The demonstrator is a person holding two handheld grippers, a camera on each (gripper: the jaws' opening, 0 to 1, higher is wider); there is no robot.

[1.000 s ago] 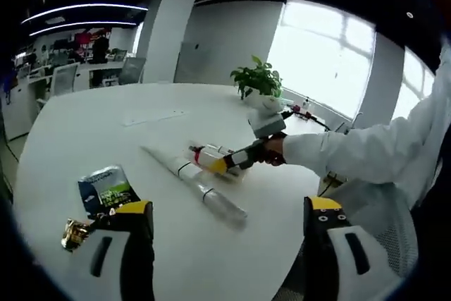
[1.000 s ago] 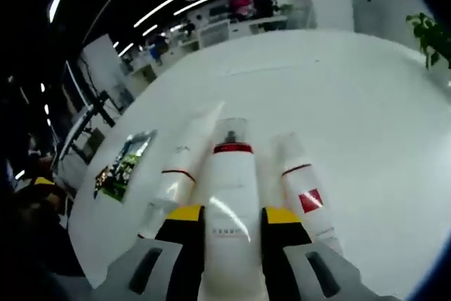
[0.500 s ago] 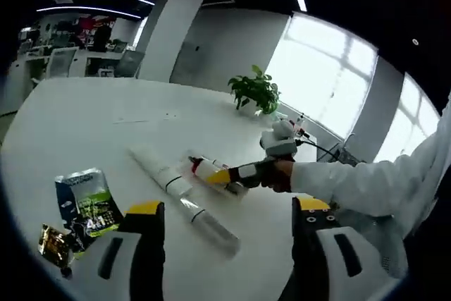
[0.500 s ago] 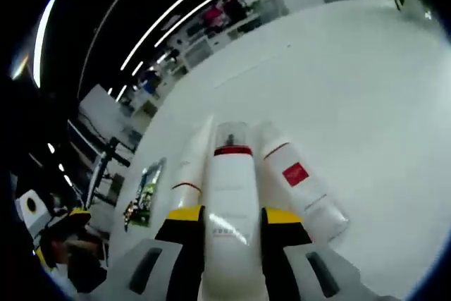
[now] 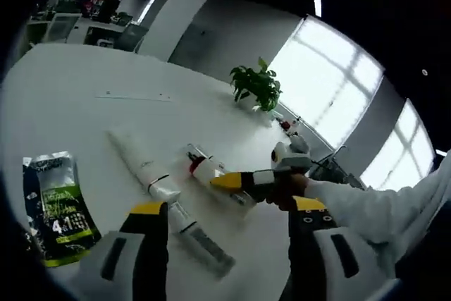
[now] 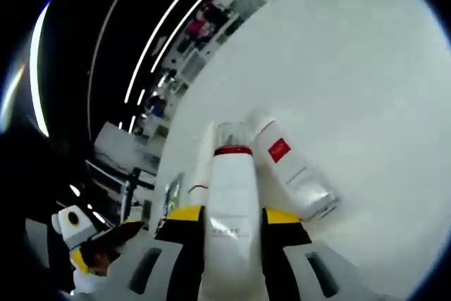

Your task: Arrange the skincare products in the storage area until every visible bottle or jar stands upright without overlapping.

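Two grippers: both in use over a white round table (image 5: 70, 96).
Right gripper (image 6: 231, 218): lower centre of the right gripper view, yellow-tipped jaws clenched on a white bottle (image 6: 231, 195) with a red band and clear cap; bottle pointing up the frame between the jaws, off the tabletop as far as can be judged.
Right gripper, seen from the left gripper view (image 5: 227, 181): centre right, yellow tip against the white bottle (image 5: 204, 169), gloved hand (image 5: 285, 187) and white sleeve (image 5: 380, 206) behind it.
Left gripper (image 5: 227, 216): bottom of the left gripper view, jaws spread wide, nothing between them.
Left gripper, seen from the right gripper view (image 6: 95, 248): lower left, partly dark, hard to read.
White tube (image 5: 141, 167): lying flat, centre left of the left gripper view; again just left of the held bottle (image 6: 201, 167) in the right gripper view.
Clear-ended tube (image 5: 201, 239): lying flat, bottom centre, between the left jaws' tips.
Red-label bottle (image 6: 292, 170): lying on its side, just right of the held bottle.
Green sachet (image 5: 53, 206): flat, lower left of the left gripper view.
Potted plant (image 5: 257, 86): upper centre, far edge of table.
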